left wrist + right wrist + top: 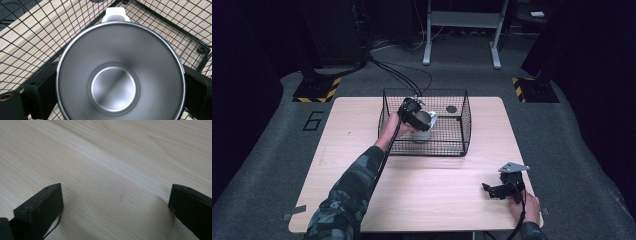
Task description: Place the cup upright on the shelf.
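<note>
The left gripper (414, 113) clamps the steel mug (120, 75) inside the wire basket (464, 125); the right gripper (492, 190) rests agape. Best lift straight up; keep the white handle (115, 14) clear of mesh.

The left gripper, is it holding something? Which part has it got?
Yes. The left gripper holds a metal cup by its outer sides, one jaw on each side, inside the wire basket. The right gripper is open and holds nothing.

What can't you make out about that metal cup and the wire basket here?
- Cup outside wall and base: left gripper view looks straight into its mouth.
- Cup in the high view: left gripper covers most of it.
- Dark round thing in the basket: too small to identify.
</note>
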Motion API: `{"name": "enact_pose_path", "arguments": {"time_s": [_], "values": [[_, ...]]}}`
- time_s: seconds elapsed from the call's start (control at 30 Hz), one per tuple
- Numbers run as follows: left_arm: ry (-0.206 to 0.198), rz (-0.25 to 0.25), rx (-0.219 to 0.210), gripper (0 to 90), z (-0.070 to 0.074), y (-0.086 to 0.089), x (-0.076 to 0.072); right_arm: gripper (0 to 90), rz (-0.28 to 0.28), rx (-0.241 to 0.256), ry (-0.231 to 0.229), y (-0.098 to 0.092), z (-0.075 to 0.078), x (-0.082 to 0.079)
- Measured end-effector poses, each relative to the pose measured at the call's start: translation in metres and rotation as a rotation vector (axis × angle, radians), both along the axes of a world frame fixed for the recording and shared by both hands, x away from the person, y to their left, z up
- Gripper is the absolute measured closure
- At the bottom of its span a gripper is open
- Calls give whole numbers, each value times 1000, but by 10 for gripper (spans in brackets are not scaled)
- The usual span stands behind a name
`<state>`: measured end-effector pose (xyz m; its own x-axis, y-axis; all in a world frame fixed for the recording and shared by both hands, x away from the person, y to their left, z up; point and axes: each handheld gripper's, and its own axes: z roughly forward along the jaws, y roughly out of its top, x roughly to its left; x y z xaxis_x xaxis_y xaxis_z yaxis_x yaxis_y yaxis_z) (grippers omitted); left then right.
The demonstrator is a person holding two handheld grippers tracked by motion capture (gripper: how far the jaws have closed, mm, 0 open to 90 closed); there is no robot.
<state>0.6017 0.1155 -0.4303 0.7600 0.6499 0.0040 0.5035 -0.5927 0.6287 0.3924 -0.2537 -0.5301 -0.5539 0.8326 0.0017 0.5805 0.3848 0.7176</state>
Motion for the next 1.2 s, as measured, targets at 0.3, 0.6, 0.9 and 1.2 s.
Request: {"name": "enact_pose_path", "arguments": {"time_s": [0.3, 0.6, 0.9, 1.2], "values": [[-2, 2, -23, 56, 0, 7, -3, 0, 4, -3, 1, 0, 0, 0], [-31, 23, -54, 12, 9, 6, -10, 0, 4, -3, 1, 0, 0, 0], [-63, 29, -100, 2, 31, 21, -22, 0, 7, -5, -1, -1, 0, 0], [-101, 20, -123, 2, 49, 41, -49, 0, 5, -3, 0, 0, 0, 0]]}}
